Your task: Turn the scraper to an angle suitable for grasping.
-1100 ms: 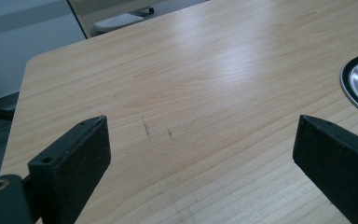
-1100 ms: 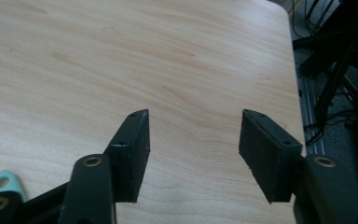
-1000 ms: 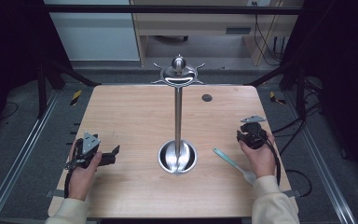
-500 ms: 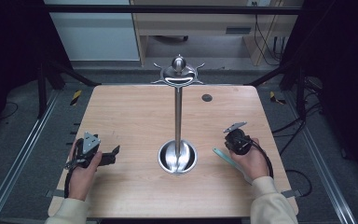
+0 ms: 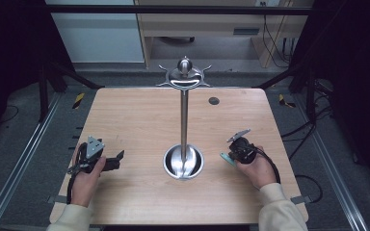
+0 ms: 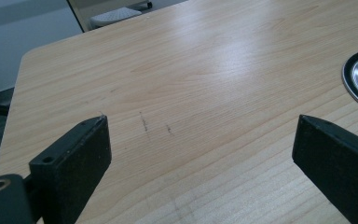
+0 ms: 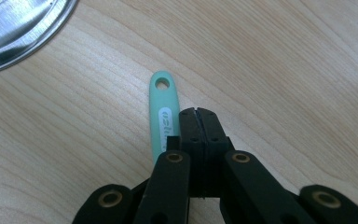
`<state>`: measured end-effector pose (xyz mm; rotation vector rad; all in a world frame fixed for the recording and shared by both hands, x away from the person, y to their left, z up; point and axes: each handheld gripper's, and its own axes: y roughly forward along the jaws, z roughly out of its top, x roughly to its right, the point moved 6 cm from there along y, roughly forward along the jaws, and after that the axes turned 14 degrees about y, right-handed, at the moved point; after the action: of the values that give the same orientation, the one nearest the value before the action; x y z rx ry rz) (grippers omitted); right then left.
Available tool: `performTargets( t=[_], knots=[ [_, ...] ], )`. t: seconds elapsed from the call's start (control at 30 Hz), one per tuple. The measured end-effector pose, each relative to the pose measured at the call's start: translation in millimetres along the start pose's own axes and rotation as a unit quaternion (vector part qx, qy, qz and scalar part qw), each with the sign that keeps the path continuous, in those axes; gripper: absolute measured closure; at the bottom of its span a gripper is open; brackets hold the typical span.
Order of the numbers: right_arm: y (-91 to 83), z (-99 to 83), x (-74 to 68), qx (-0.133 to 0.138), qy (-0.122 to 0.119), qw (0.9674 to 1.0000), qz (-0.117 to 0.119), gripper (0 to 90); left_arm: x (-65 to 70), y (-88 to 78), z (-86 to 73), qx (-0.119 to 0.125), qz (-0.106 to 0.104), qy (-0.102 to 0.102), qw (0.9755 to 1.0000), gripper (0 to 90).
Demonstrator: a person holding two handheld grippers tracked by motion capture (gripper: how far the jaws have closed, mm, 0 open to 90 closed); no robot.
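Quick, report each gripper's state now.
Left gripper: open, nothing between its jaws.
Right gripper: jaws shut together, beside the mint-green handle; whether they grip it cannot be told.

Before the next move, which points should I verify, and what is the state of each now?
1. Right gripper grips the green handle: not ok; jaws shut beside it, nothing between.
2. Left gripper open: ok.
3. Handle lies on the table: ok.
4. Metal stand upright, apart from both grippers: ok.
5. Handle's far end: cannot tell, hidden under the gripper.
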<state>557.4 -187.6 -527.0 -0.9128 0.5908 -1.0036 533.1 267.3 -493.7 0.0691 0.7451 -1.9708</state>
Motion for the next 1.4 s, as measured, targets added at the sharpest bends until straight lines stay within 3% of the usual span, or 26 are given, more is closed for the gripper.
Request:
performTargets(
  t=[0.23, 0.47, 0.67, 0.93, 1.03, 1.07, 1.27, 1.3, 1.37, 1.4],
  knots=[
    [0.6, -0.1, 3.4, 0.002, 0.006, 1.0, -0.006, 90.0, 0.7, 0.3, -0.2, -0.001, -0.002, 0.001, 1.0, 4.1],
    [0.8, -3.9, -1.8, -0.005, -0.005, 0.9999, 0.014, 90.0, 0.4, 0.0, 0.2, -0.001, -0.001, 0.001, 1.0, 4.2],
    [-3.9, -12.7, -17.3, -0.018, -0.028, 0.9981, 0.051, 90.0, 1.9, 0.4, 0.6, -0.002, -0.005, 0.005, 1.0, 4.2],
    [-24.8, 1.1, -27.0, 0.003, -0.054, 0.997, 0.055, 89.0, 3.8, 0.6, -0.3, -0.007, -0.007, 0.011, 0.9999, 4.2],
    [-30.1, 3.9, -31.5, -0.015, -0.075, 0.9957, 0.053, 85.0, 3.8, 0.3, -0.4, -0.007, -0.007, 0.012, 0.9999, 4.2],
    [-31.1, 5.9, -31.0, -0.031, -0.093, 0.994, 0.049, 83.1, 4.0, 0.2, -0.3, -0.007, -0.008, 0.012, 0.9999, 4.2],
    [-32.4, 9.5, -31.4, -0.072, -0.113, 0.9896, 0.051, 75.4, 5.9, 0.9, 0.6, -0.009, -0.011, 0.018, 0.9997, 4.2],
    [-31.4, 9.7, -30.9, -0.089, -0.122, 0.9873, 0.05, 73.1, 6.1, 1.1, 0.6, -0.01, -0.013, 0.019, 0.9997, 4.2],
    [-31.2, 9.4, -31.3, -0.099, -0.122, 0.9864, 0.048, 72.5, 7.2, 2.0, 0.8, -0.01, -0.014, 0.02, 0.9997, 4.2],
    [-28.8, 9.1, -30.2, -0.111, -0.133, 0.984, 0.042, 70.7, 7.6, 2.2, 0.8, -0.012, -0.015, 0.021, 0.9996, 4.2]
  ],
)
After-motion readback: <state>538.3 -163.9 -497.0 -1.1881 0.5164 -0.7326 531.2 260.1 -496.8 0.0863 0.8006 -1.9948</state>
